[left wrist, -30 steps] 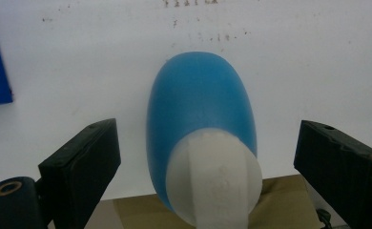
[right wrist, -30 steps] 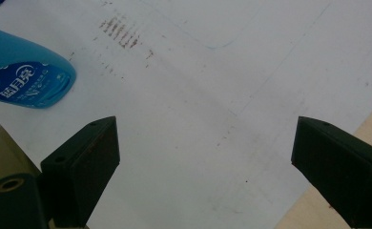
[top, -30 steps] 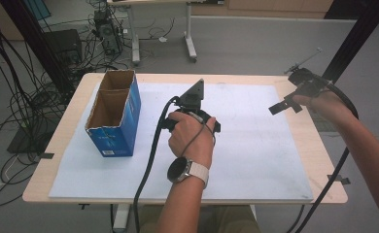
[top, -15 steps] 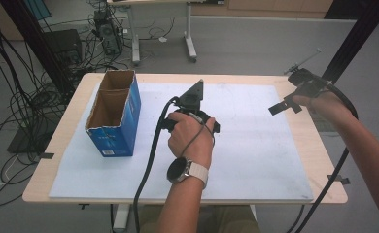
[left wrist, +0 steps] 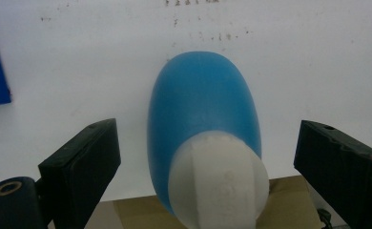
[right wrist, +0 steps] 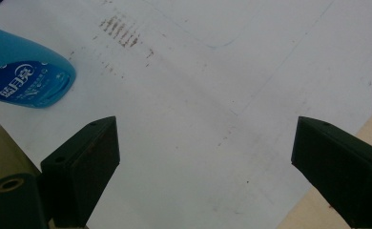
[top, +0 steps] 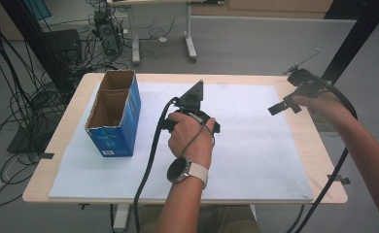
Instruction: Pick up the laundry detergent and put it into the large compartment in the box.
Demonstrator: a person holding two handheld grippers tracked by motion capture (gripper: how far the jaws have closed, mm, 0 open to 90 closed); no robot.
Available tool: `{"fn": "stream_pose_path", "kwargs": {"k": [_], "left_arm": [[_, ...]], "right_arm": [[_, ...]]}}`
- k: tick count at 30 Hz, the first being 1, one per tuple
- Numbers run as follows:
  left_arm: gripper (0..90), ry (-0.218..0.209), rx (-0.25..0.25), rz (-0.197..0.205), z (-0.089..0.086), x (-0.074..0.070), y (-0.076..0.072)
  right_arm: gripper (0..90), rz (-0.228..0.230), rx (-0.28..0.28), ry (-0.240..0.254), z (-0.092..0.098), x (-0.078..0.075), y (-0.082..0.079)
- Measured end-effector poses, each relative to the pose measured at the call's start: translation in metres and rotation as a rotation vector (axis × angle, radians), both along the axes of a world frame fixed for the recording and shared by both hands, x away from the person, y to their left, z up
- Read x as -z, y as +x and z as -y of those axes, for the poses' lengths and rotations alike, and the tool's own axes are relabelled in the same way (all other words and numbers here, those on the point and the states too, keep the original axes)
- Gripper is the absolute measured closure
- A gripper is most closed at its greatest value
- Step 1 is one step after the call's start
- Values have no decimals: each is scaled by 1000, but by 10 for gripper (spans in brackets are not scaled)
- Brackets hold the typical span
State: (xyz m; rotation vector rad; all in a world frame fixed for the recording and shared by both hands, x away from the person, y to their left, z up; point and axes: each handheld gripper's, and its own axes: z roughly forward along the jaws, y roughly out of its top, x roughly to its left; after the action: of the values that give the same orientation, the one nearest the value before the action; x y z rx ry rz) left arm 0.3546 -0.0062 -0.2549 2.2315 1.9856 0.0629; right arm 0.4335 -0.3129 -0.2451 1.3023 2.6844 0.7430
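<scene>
The left gripper view shows a blue bottle [left wrist: 204,125] lying between the left gripper's [left wrist: 205,162] released jaws, while the right gripper [right wrist: 205,167] gapes over bare white mat [right wrist: 212,95] near the table's edge.

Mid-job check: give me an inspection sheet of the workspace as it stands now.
Surface: white mat on wooden table, scuffed.
Job's things: blue bottle with white cap lying on mat between left tool's open jaws, not gripped.
Clutter: open blue carton standing at mat's left.
Grippers: left tool low at centre; right tool raised at right edge, open, empty.
Cables: black lead trails off near edge.
Surroundings: floor cables, desk legs.
</scene>
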Motion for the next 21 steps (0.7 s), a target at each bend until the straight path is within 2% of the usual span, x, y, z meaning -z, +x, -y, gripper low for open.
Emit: {"fn": "stream_pose_path", "kwargs": {"k": [21], "left_arm": [[88, -6, -2, 4, -1, 0, 0]], "right_arm": [[90, -3, 4, 2, 0, 2, 0]]}}
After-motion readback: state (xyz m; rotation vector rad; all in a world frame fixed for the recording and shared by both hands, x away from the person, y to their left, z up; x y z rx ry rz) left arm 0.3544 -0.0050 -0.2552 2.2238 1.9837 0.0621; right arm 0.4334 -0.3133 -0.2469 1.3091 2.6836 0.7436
